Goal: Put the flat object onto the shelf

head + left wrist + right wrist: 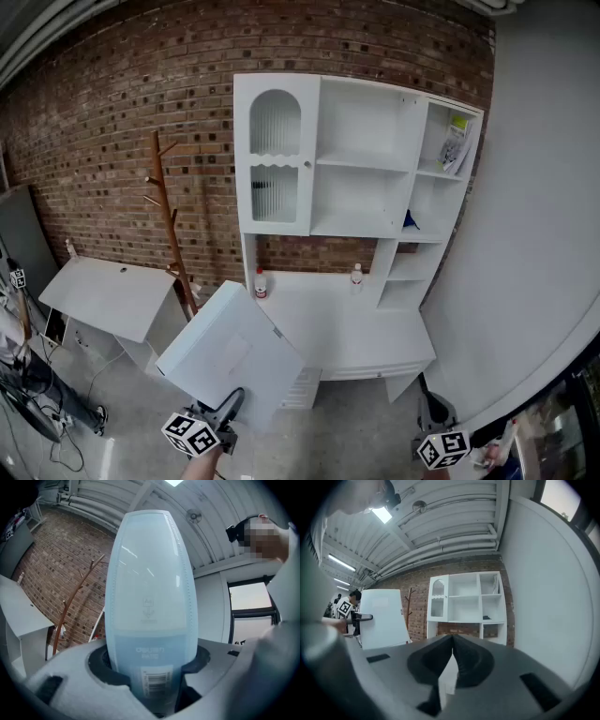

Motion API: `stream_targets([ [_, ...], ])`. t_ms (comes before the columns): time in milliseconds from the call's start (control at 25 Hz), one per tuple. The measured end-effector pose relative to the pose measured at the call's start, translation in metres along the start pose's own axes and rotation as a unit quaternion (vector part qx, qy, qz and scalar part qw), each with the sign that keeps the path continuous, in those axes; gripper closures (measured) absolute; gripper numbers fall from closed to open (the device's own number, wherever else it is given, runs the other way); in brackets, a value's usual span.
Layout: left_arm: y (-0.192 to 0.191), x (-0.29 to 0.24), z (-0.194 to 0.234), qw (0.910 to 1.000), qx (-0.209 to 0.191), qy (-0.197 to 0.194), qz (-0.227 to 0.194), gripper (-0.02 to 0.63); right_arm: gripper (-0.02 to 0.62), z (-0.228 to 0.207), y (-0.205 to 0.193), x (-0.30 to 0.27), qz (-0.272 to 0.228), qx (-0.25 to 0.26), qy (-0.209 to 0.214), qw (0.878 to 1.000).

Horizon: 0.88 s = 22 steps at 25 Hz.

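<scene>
Left gripper [231, 405] clamps the lower edge of the flat white plastic folder [232, 352], jaws partly spread around it, holding it up at a tilt. Beyond, the red brick wall [122, 103] backs the tall white shelf unit [361, 164], well apart from the folder. Right gripper [452, 641] is empty, its jaws pressed together.

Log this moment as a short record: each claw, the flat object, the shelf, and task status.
left claw: shut on the flat object, gripping its lower end
flat object: pale panel with a barcode label, held tilted in the air, short of the shelf
right claw: shut, nothing between its jaws
shelf unit: white, open compartments, standing against the brick wall
task status: flat object not yet on the shelf
</scene>
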State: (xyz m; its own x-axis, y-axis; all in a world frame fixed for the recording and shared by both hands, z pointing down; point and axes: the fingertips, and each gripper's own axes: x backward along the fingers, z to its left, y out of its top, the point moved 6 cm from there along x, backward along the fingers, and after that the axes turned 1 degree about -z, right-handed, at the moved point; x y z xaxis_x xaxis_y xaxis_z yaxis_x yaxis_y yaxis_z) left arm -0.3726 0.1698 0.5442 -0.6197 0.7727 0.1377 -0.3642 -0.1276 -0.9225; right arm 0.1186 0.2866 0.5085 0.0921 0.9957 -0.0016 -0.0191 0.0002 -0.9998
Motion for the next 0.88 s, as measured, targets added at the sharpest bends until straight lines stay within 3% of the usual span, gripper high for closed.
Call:
stream_targets([
  [880,-0.007,-0.011,-0.008,0.9999,0.007,0.003,0.007,0.327,0.565,-0.018,-0.005,-0.002,0.001,-0.017,-0.01,1.0],
])
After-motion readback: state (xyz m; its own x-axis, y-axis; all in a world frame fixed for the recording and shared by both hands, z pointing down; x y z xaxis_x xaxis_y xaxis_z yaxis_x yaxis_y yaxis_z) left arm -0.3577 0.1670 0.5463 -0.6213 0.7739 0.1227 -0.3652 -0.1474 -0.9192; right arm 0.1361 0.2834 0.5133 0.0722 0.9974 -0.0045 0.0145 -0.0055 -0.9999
